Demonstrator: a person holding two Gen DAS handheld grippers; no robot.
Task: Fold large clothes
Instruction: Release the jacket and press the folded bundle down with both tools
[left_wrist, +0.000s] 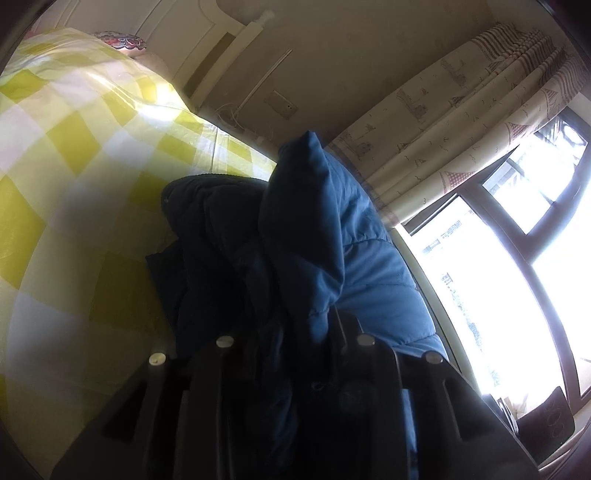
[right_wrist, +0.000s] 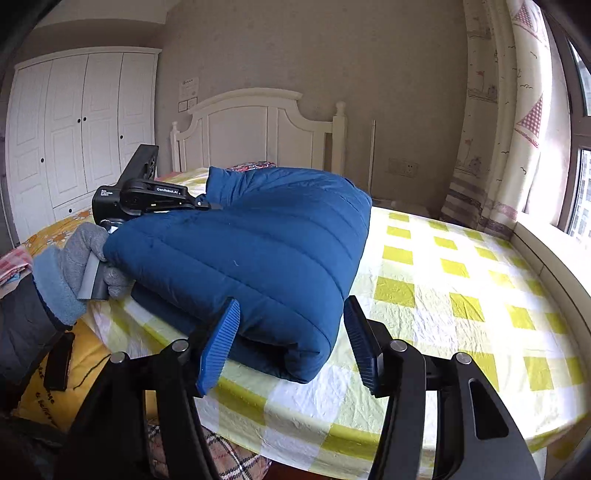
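left gripper (right_wrist: 207, 203): clamped on a fold of the blue padded jacket (right_wrist: 258, 258); seen from outside only in the right wrist view, at the jacket's far left, held by a grey-gloved hand (right_wrist: 79, 254).
left wrist view: fabric bunched between the fingers, dark; one jacket fold stands upright against the curtain (left_wrist: 461, 122) and window (left_wrist: 498, 295).
right gripper (right_wrist: 291, 347): jaws apart, blue pads (right_wrist: 218, 347) either side of the jacket's near folded edge, not pinching it.
jacket: folded bundle on the bed (right_wrist: 461, 295), near its front-left edge.
open room: bare checked sheet to the jacket's right, up to the window sill.
headboard (right_wrist: 255, 129): behind jacket, well apart.
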